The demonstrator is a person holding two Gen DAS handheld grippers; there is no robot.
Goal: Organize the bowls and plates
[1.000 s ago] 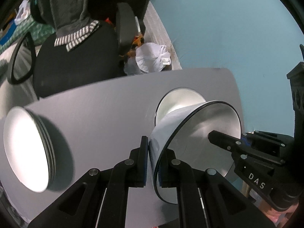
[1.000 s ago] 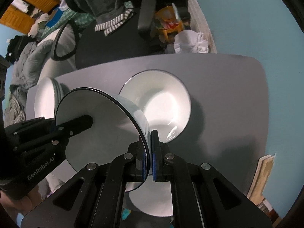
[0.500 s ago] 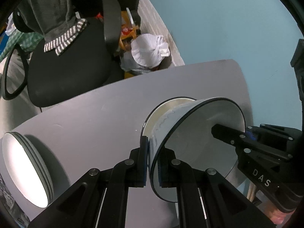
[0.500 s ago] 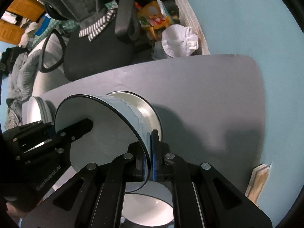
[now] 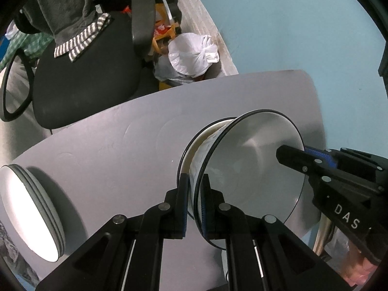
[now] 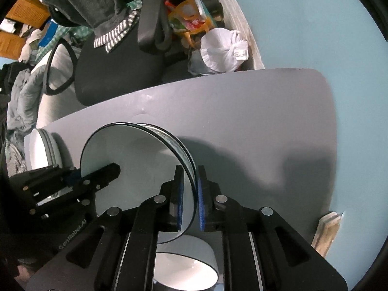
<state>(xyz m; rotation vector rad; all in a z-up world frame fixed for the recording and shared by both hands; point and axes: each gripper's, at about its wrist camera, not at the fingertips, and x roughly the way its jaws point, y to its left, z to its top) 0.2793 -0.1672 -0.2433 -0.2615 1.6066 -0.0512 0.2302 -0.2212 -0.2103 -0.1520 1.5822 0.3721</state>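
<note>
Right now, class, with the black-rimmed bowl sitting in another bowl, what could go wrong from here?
1. The jaws of the left gripper and the right gripper are opening with the rim of the black-rimmed bowl between them. Pulling away unevenly could catch the rim and tip it out of the lower bowl.
2. A third bowl sits close by the right gripper; a careless retreat might knock it.

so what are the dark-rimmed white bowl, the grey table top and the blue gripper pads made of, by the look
Dark-rimmed white bowl: probably glazed ceramic, possibly enamelled metal; glossy white with soft highlights and a thin dark edge. Grey table top: looks like matt laminate or painted board; flat, even grey, faint ring marks. Blue gripper pads: apparently rubber or soft plastic; a ribbed face shows along the edge.
</note>
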